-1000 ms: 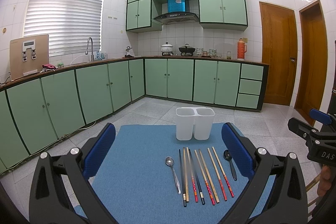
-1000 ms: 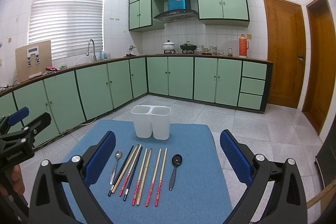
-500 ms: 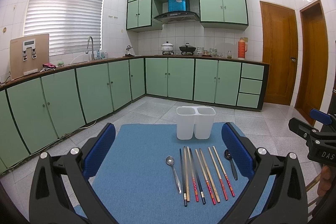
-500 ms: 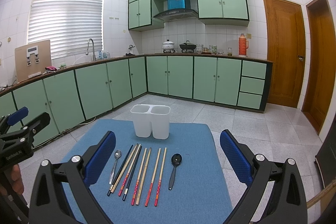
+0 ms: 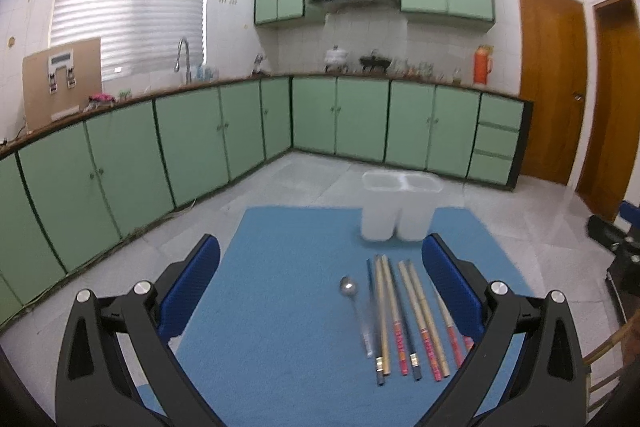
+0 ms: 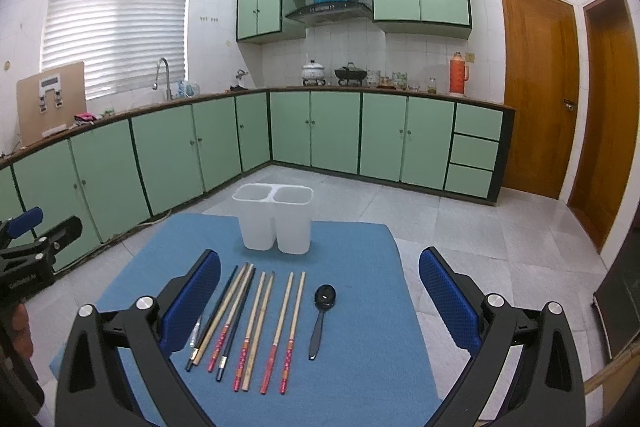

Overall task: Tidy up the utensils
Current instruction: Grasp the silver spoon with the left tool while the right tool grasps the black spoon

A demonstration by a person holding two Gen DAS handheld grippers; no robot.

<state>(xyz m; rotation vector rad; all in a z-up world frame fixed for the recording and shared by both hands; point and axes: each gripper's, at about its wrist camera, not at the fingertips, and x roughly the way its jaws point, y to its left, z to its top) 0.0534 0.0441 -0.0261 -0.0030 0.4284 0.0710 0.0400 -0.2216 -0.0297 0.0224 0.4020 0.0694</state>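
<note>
A white two-compartment holder [image 6: 274,218] [image 5: 400,211] stands empty at the far side of a blue mat [image 6: 360,307] [image 5: 288,307]. In front of it lie several chopsticks [image 6: 256,323] [image 5: 400,319] in a row, a silver spoon [image 5: 352,303] to their left and a black spoon [image 6: 321,315] to their right. My left gripper [image 5: 320,287] is open above the mat's near left, the silver spoon between its fingers' line of sight. Wide open too, my right gripper [image 6: 320,297] hovers over the chopsticks and black spoon. Neither holds anything.
Green kitchen cabinets [image 6: 320,131] line the walls beyond a tiled floor [image 6: 460,227]. Wooden doors [image 6: 536,91] stand at the right. The left gripper's body [image 6: 28,259] shows at the right wrist view's left edge, off the mat.
Both grippers have moved forward and down toward the mat; utensils and holder appear closer. The left view is blurred from motion. Both stay open.
</note>
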